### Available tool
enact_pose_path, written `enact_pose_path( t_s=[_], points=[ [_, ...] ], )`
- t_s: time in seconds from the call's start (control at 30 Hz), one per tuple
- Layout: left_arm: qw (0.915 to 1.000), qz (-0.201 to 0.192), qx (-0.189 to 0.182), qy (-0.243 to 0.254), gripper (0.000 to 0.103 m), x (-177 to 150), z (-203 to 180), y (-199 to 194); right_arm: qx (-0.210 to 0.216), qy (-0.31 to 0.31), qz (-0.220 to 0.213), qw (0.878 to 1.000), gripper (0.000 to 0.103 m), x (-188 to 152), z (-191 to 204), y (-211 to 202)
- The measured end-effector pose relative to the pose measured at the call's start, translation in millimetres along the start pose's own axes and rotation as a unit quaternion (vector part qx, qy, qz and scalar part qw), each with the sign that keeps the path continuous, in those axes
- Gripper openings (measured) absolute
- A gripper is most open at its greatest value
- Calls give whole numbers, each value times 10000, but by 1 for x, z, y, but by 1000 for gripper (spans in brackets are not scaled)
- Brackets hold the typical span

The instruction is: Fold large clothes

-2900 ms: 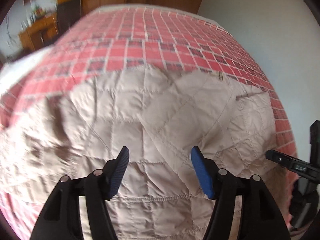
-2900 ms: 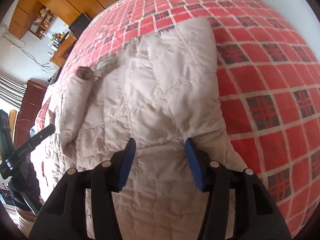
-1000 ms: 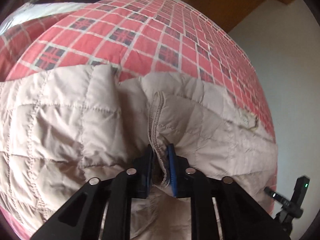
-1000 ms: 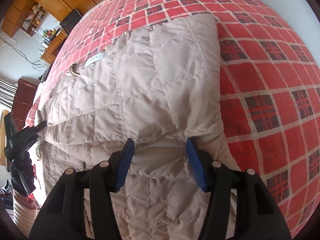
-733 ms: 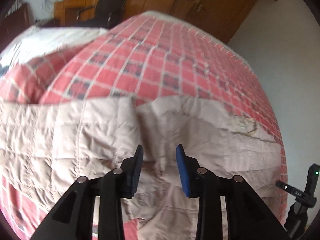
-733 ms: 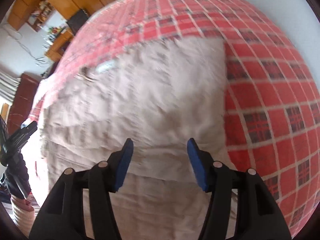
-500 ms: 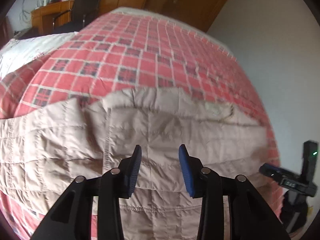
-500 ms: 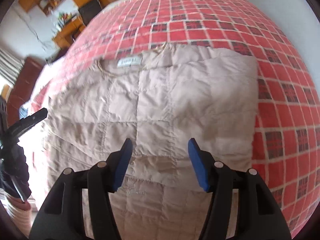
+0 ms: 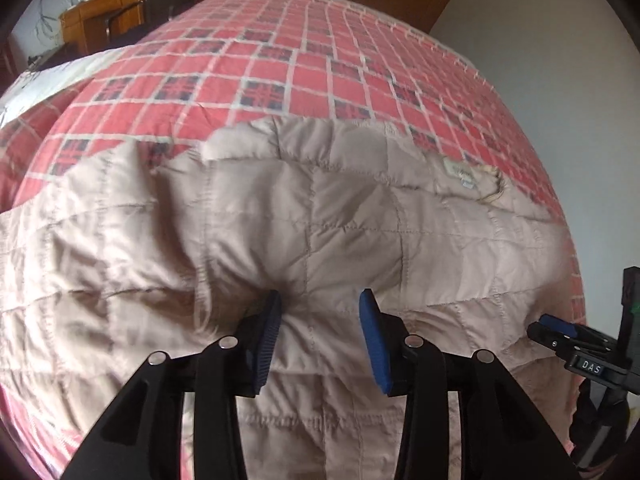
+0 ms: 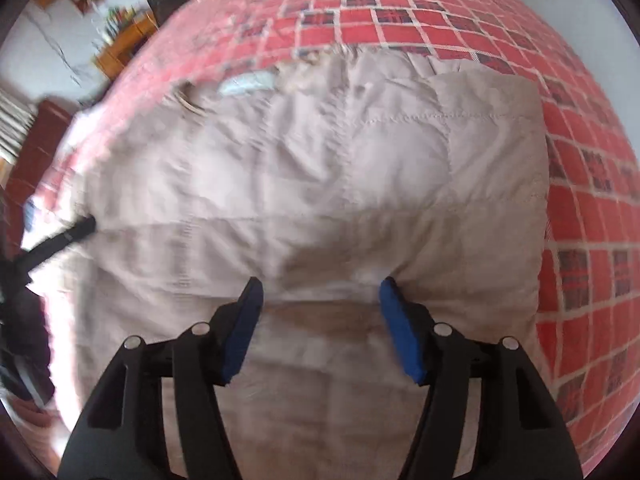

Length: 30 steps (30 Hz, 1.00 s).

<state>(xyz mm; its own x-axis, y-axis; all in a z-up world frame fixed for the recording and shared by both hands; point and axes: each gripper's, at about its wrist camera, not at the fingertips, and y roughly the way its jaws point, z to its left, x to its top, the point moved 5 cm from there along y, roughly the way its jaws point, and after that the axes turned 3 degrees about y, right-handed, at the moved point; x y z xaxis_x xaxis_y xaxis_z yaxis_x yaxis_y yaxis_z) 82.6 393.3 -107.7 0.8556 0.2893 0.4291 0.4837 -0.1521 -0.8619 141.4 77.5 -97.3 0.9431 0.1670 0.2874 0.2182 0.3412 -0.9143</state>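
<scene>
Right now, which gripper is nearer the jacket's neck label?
Hard to call; neither is close. The left gripper sits below-left of the neck label; the right gripper sits below-right of it.

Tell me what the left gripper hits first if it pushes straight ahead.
The left gripper, open, would likely meet the quilted jacket bunched right ahead of its fingers; depth is unclear, and it may already touch.

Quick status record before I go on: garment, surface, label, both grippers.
garment: beige quilted jacket, spread flat, partly folded
surface: red checked bedspread
label: white neck tag at the far edge, facing up
left gripper: open, over the jacket, holding nothing
right gripper: open, over the jacket, holding nothing
right view: motion-blurred
</scene>
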Motion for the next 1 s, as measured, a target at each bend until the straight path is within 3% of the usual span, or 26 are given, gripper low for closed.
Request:
enact_pose_path(
  t_s=[0.13, 0.23, 0.33, 0.4, 0.43, 0.6, 0.73, 0.9, 0.97, 1.0],
  points=[
    [9987, -358, -61, -353, 53, -11, 31, -51, 305, -59, -255, 9992, 61, -7, 13, -33],
    [9958, -501, 256, -720, 54, -29, 78, -82, 390, -184, -278, 9987, 61, -12, 24, -44],
    [9873, -594, 758, -1262, 54, -52, 137, -108, 445, -254, -241, 9984, 61, -19, 37, -42],
    [9766, -642, 1158, -1694, 54, -67, 182, -123, 444, -364, -209, 9981, 61, -22, 48, -38],
    [9672, -674, 1376, -2025, 54, -77, 209, -131, 445, -403, -190, 9980, 61, -24, 53, -35],
    [9285, -807, 1896, -3089, 54, -111, 305, -152, 442, -629, -53, 9970, 61, -26, 72, -21],
    [9121, -1073, 1525, -3651, 54, -116, 345, -152, 349, -630, -14, 9974, 61, -23, 73, -12],
    [9059, -1357, 1076, -3864, 52, -99, 366, -140, 207, -562, 93, 9982, 61, -25, 69, 0],
    [9002, -1455, 842, -4016, 47, -98, 373, -135, 135, -572, 102, 9982, 61, -27, 67, 2],
    [8972, -1499, 774, -4080, 36, -98, 377, -134, 100, -577, 104, 9982, 61, -28, 66, 2]
  ],
)
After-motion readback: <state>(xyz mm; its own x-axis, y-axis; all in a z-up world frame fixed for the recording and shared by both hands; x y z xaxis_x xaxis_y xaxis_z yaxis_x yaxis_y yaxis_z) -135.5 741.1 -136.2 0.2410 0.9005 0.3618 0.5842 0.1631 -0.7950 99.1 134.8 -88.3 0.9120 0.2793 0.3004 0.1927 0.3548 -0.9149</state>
